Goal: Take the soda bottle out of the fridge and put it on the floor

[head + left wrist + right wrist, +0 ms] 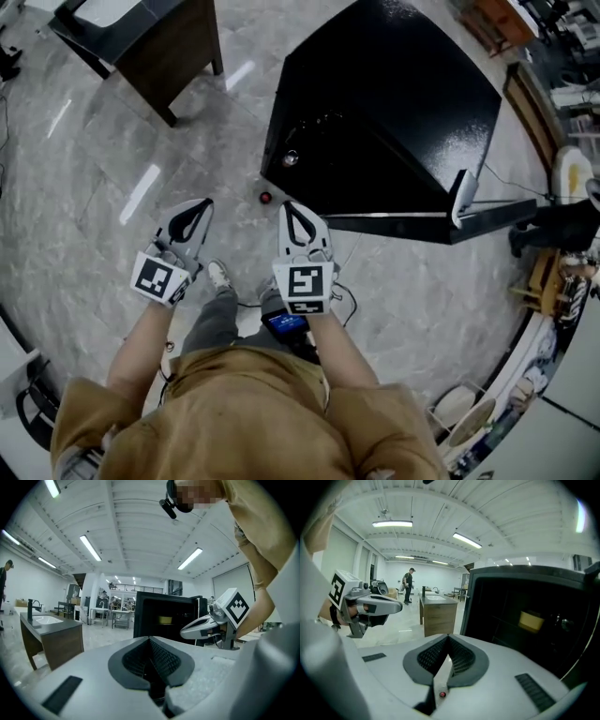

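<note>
The black fridge [394, 103] stands ahead of me with its door [422, 227] swung open; its dark inside [525, 620] holds a yellow item [532, 620]. No soda bottle shows clearly. A small red round thing [265, 198] lies on the floor at the fridge's near corner; I cannot tell what it is. My left gripper [201, 208] and right gripper [290, 210] hover side by side above the floor, short of the fridge. Both are shut with nothing between the jaws. Each shows in the other's view: the right gripper [206, 625] and the left gripper [379, 605].
A dark wooden counter [155, 47] stands to the left on the grey marble floor [112, 178]. Shelves and clutter [553, 281] line the right side. A person [408, 587] stands far back in the hall. My own shoe [218, 277] is below the grippers.
</note>
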The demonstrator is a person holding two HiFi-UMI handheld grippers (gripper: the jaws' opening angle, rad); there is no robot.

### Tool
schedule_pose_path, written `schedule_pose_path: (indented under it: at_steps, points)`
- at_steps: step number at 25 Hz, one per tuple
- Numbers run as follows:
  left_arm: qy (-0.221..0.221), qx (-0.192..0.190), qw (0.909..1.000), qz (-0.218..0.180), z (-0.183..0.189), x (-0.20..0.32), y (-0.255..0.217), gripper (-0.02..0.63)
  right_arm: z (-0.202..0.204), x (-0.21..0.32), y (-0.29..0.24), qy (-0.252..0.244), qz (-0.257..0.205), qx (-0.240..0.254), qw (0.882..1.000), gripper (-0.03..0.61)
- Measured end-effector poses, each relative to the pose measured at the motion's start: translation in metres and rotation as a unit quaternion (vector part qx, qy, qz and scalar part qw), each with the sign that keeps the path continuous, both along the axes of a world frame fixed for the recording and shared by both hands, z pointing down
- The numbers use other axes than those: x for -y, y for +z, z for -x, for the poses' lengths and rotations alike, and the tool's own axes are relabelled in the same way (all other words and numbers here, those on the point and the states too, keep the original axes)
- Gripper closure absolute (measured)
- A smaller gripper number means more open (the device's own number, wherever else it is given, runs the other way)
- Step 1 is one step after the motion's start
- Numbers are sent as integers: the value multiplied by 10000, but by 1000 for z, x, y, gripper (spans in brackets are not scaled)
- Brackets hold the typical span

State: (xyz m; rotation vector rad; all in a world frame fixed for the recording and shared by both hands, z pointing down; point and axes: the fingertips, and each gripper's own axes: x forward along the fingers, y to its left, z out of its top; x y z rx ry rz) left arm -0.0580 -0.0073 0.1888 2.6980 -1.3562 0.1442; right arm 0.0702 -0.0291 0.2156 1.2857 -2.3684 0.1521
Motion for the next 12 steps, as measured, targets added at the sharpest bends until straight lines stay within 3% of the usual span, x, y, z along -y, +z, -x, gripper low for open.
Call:
schedule_pose_path:
  at_steps: [12]
  points:
    - [-93, 196, 9989, -410, 10, -23, -77, 619, -65, -9, -85, 361, -758, 303, 9960, 578]
